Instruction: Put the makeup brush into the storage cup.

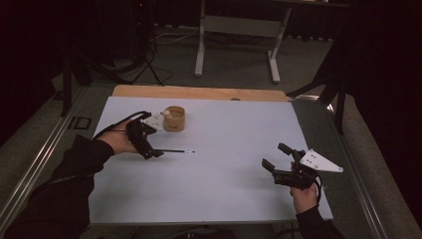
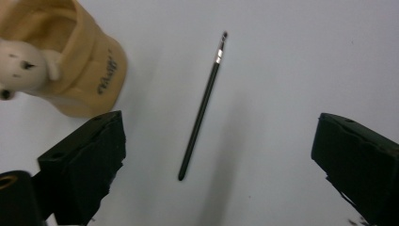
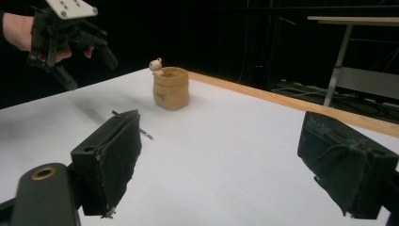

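A thin black stylus-like stick (image 1: 176, 151) with a silver band near its tip lies flat on the white sheet (image 1: 224, 189). My left gripper (image 1: 148, 141) hovers over its near end, open and holding nothing. In the left gripper view the stick (image 2: 202, 108) lies in the wide gap of the left gripper (image 2: 219, 136), apart from both jaws. A tan cup (image 1: 174, 118) with a small white figure (image 2: 23, 63) on its rim stands just behind. My right gripper (image 1: 274, 155) stands open and empty at the right front, facing the cup (image 3: 171, 88) and the left gripper (image 3: 89, 69).
A wooden table edge (image 1: 199, 92) runs along the back of the sheet. Behind it stand white desk legs (image 1: 200, 50) and a dark tripod (image 1: 147, 55) on the floor. Metal rails (image 1: 40, 149) flank the table on the left.
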